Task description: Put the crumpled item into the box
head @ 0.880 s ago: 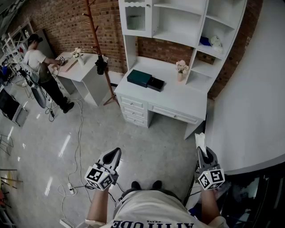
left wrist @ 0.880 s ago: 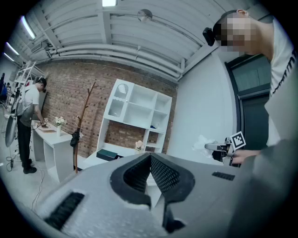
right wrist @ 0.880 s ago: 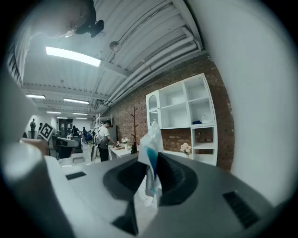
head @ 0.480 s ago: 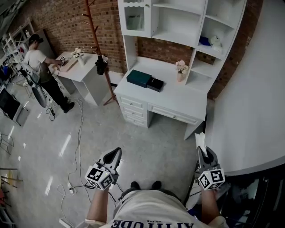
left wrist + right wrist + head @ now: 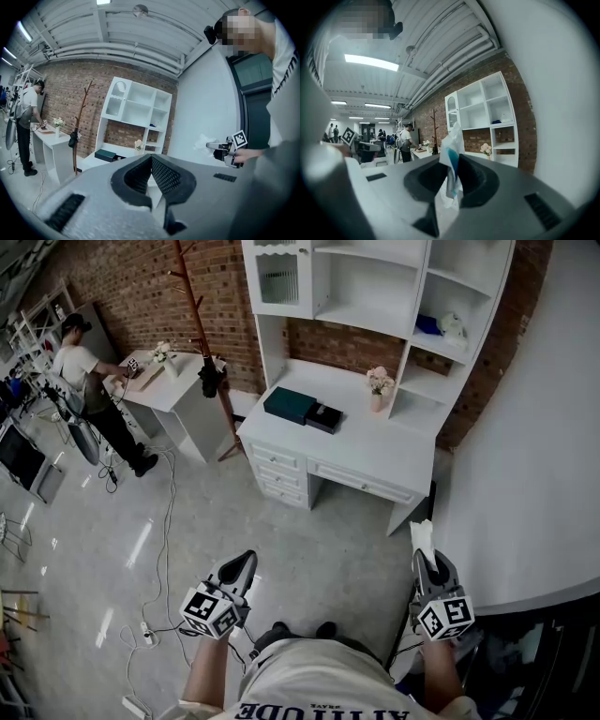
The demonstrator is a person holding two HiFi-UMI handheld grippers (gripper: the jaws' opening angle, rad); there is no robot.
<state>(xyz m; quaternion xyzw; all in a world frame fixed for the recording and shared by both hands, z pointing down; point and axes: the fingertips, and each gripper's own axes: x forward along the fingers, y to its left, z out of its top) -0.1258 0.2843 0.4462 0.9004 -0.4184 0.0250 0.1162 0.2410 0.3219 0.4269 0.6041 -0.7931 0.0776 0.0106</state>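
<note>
You are pinching the crumpled wrapper (image 5: 451, 143) in your right gripper (image 5: 451, 163), its jaws clamped on the thin white-and-teal film, while your left gripper (image 5: 151, 159) is hanging shut and empty. The wrapper is looking light, soft and slippery, so gripping its bunched middle is probably serving you best. The dark green box (image 5: 291, 405) is sitting on the far tabletop (image 5: 375, 442).

Brick wall (image 5: 122, 287), white shelved desk (image 5: 375, 442), wooden coat stand (image 5: 199, 324), glossy grey floor (image 5: 206, 512).
</note>
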